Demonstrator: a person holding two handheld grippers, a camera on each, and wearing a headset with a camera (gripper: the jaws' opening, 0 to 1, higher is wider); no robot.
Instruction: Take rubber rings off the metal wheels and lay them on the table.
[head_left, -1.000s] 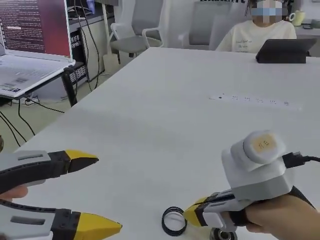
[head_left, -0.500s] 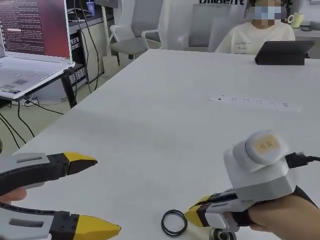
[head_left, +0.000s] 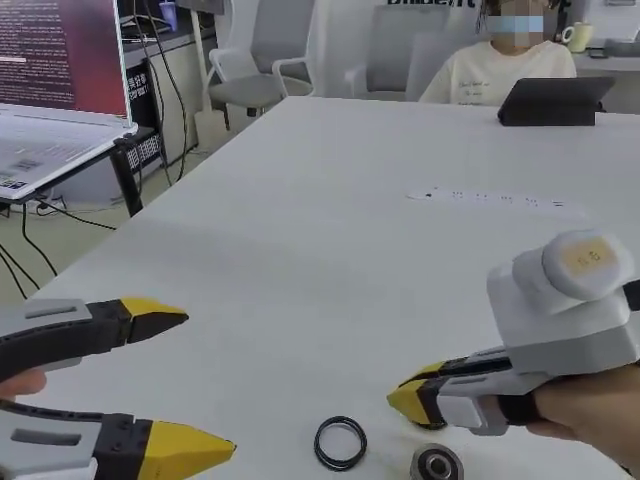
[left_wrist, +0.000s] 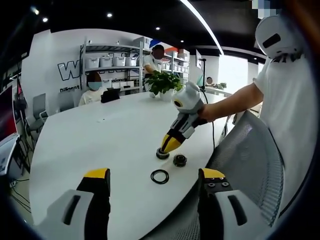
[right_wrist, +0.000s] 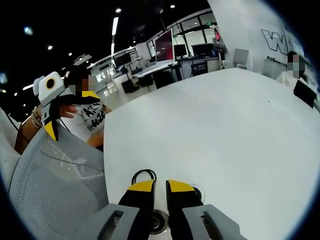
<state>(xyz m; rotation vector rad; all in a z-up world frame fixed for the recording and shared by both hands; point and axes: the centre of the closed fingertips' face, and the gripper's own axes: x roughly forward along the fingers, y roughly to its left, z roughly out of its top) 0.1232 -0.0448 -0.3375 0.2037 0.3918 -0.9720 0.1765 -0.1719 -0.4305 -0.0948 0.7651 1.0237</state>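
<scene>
Lying flat on the white bench (head_left: 330, 230), a black rubber ring (head_left: 340, 443) sits just beside two metal wheels (left_wrist: 179, 160). Right tongs (right_wrist: 161, 187) are clenched, tips at one wheel. Left tongs (head_left: 208, 383) are released, spread wide, well apart from the ring.

Bright, even indoor light from a ceiling strip light (left_wrist: 200, 22) and spots (left_wrist: 109, 15); the white counter (head_left: 330, 230) glares softly, shadows faint. Gripper views bulge at edges; head view slightly soft.
</scene>
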